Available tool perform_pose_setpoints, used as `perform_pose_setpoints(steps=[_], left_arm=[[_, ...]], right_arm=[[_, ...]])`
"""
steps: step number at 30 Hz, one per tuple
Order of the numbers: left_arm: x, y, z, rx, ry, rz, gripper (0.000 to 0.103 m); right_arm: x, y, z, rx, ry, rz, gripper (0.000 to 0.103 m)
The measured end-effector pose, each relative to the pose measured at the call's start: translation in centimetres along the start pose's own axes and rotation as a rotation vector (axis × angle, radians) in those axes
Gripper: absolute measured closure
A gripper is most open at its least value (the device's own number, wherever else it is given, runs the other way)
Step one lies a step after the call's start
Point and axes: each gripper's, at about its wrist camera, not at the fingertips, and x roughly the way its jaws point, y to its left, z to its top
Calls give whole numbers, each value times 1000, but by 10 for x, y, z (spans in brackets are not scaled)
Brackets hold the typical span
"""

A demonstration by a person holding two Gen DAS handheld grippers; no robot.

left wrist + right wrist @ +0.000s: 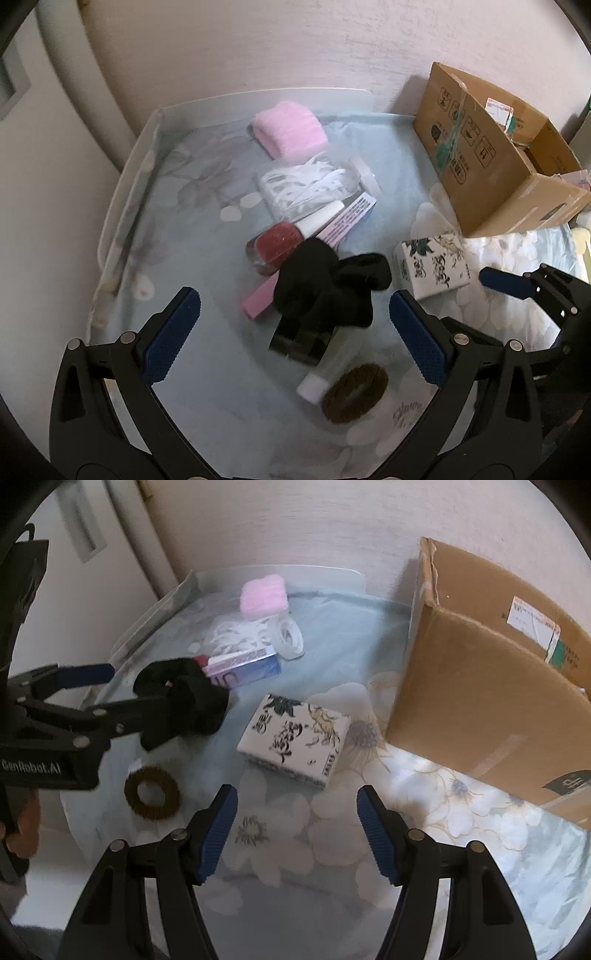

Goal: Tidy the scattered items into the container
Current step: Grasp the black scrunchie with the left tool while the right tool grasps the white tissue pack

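I read "GenRobot.AI" on my left gripper (110, 690). Both grippers' jaws are apart and hold nothing. My right gripper (297, 827) hangs over the flowered box (293, 740).

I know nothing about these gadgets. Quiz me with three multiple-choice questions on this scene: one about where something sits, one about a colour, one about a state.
1. Where does the cardboard box stand?
A. On the right, against the wall
B. Inside the clear tray
C. On top of the patterned box

2. What colour is the folded fluffy cloth at the far end?
A. Green
B. Pink
C. Yellow

3. How does the right gripper stand?
A. Shut on the brown ring
B. Shut on the patterned box
C. Open, holding nothing

Answers: 1 A, it rests beside the wall on the right. 2 B, it is plainly pink. 3 C, its blue pads stand apart over bare cloth.
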Motion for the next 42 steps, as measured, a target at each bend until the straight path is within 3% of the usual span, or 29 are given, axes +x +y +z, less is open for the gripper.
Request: perform_pose_setpoints(steps=[19,25,28,30,32,36,42], left_arm=[[28,8,8,14,24,-47,1],[34,10,3,4,44,-57,8],[31,12,0,-5,26,-67,26],[28,14,-1,-12,13,-69,57],[25,13,-1,-8,3,-58,67],[20,14,1,-17,-8,-86,79],[12,16,5,-52,-26,-118,88]], right_arm=[[29,14,24,157,-26,-89,32],[36,20,29,121,-34,-173,32],[36,21,26,91,-35,-198,35],[35,19,26,87,-41,-208,39],[34,16,26,96,-44,-209,40],[32,8,25,115,-49,-201,40],[31,5,26,124,-49,-166,40]])
